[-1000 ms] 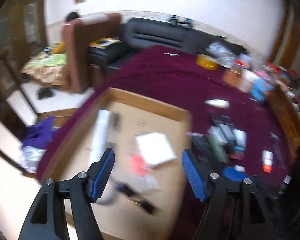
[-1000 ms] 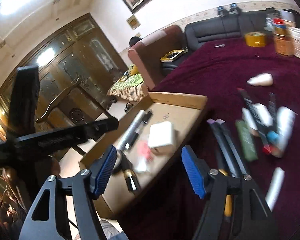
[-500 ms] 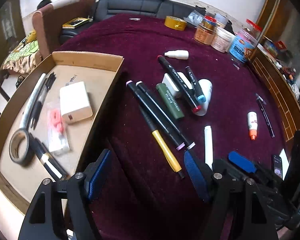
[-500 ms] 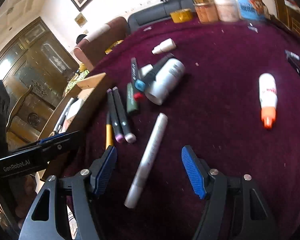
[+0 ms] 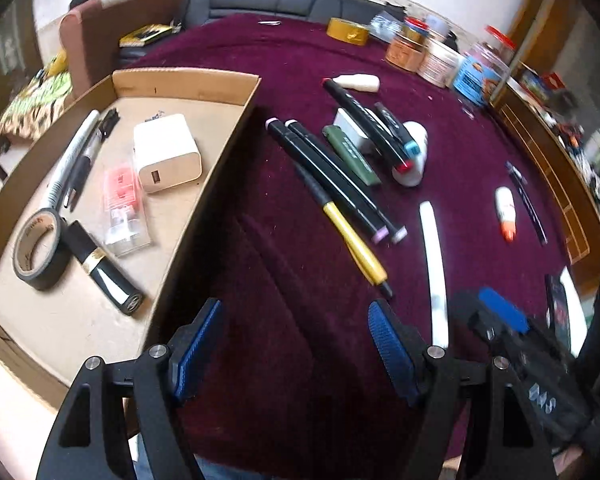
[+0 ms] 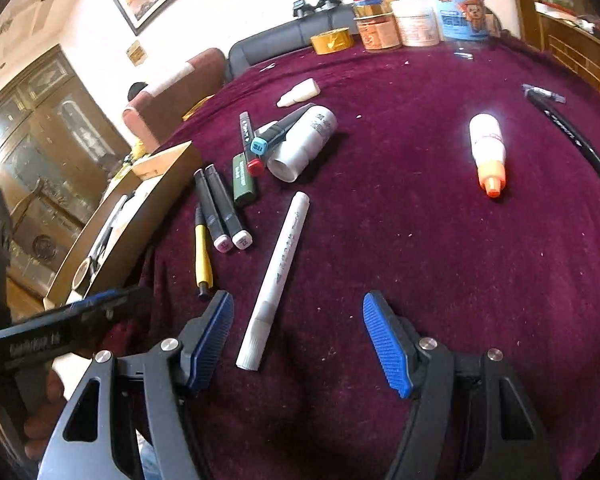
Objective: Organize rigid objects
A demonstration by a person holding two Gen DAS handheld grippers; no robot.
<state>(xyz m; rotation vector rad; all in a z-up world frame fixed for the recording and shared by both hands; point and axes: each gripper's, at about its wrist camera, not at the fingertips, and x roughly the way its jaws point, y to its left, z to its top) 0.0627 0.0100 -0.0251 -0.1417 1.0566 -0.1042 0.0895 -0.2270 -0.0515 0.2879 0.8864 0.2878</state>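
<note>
Both my grippers hang wide and empty over the maroon tablecloth (image 6: pixel 400 208), pens ahead of them.

My right gripper (image 6: pixel 296 340) has its jaws spread wide, holding nothing; the white marker (image 6: pixel 276 280) lies on the cloth just ahead, its near end close to the left finger, not touching. My left gripper (image 5: pixel 296 344) is also spread wide and empty, over bare cloth beside the cardboard tray (image 5: pixel 196 216). The tray holds a white charger (image 5: pixel 166 152), a roll of tape (image 5: pixel 38 252), a black tube (image 5: pixel 104 270) and a clear packet (image 5: pixel 124 204). Beyond, two black markers (image 6: pixel 220 208) lie side by side next to a yellow pen (image 6: pixel 203 256); a green case (image 6: pixel 244 180) and a white bottle (image 6: pixel 304 144) sit further back. An orange-capped bottle (image 6: pixel 487 152) lies well apart on the right.
</note>
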